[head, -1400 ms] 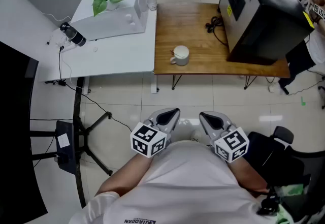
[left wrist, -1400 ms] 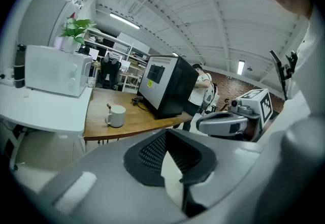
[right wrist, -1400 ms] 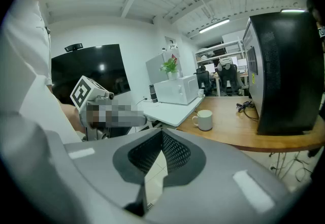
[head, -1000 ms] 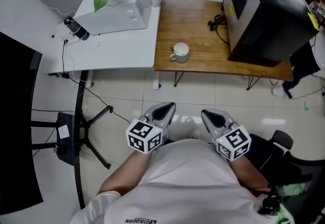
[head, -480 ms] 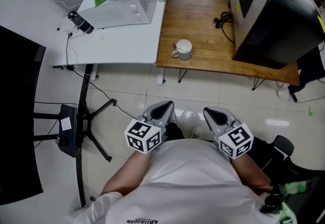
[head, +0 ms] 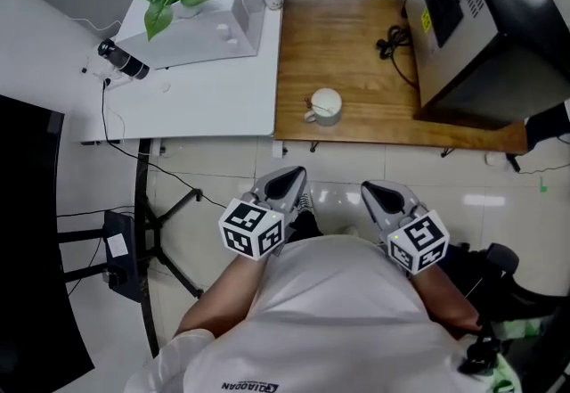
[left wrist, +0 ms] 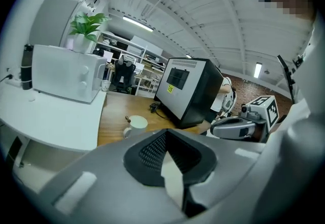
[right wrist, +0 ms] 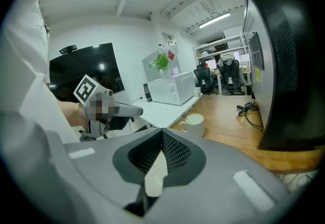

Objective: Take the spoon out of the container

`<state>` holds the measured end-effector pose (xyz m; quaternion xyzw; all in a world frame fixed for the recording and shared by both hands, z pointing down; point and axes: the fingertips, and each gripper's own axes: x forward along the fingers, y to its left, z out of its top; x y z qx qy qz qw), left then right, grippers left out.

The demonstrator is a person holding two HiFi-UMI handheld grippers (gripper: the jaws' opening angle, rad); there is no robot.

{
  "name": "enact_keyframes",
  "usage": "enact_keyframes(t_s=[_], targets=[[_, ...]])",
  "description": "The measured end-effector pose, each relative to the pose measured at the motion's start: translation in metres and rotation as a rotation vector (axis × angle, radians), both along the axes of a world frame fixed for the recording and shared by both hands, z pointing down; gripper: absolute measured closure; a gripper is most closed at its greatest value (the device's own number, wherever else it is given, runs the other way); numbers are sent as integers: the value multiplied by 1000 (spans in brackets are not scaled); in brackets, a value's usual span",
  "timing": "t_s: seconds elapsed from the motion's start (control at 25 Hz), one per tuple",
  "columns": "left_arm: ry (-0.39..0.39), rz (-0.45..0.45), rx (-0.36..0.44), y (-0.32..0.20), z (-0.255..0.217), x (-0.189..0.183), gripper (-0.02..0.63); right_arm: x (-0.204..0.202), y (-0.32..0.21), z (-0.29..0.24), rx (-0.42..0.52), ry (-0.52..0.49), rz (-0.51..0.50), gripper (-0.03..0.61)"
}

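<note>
Office with a pale tiled floor [head: 223, 170], a white desk [head: 196, 97] and a long wooden table [head: 356, 53] side by side.

Head view: the white ceramic mug [head: 324, 104] (the container) sits near the front edge of the wooden table, with the thin metal spoon [head: 319, 101] lying inside it. A big black metal cabinet [head: 481, 17] takes up the table's right end. The left gripper [head: 287, 179] and right gripper [head: 381, 195] are both tucked in by the person's chest, well apart from the table.

Left gripper view: left gripper [left wrist: 170, 164] has its jaws pressed together with nothing between them. The mug [left wrist: 136, 123] is far ahead, with the spoon handle [left wrist: 127, 118] poking over the rim.

Right gripper view: right gripper [right wrist: 156, 164] is also clamped closed and empty, with the mug [right wrist: 195, 124] off in the distance.

So I'd say the task hasn't really begun. Nothing's been touched; the approach, the grab and the lift-out are all left.
</note>
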<state>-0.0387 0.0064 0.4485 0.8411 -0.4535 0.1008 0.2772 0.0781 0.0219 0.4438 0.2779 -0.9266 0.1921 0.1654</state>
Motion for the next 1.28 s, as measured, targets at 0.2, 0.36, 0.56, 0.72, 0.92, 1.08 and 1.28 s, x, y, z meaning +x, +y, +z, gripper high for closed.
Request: enact_keyframes(t_s=[0.2,0.36,0.56,0.72,0.92,1.08,1.28], targets=[[-1,64,3,-56,0,-23,609,-25,-49,-4,9,9,60,571],[-5,110,3,-90,2,-43,609,-45,-80,-5,9,21,109,571],[-3,174,-13,-120,12,-64,609,-66,-113,-7,18,33,181,571],[11,220,-22,-136,18,-69,609,-77,-127,-8,26,46,215,572],[29,234,-42,-150,26,-66,609,-72,-139,-3,3,64,236,571],[22,212,-71,-160,38,-61,609,-68,-148,2,-15,71,209,571],[32,143,-118,-174,53,-56,607,-59,-159,10,-39,67,165,571]])
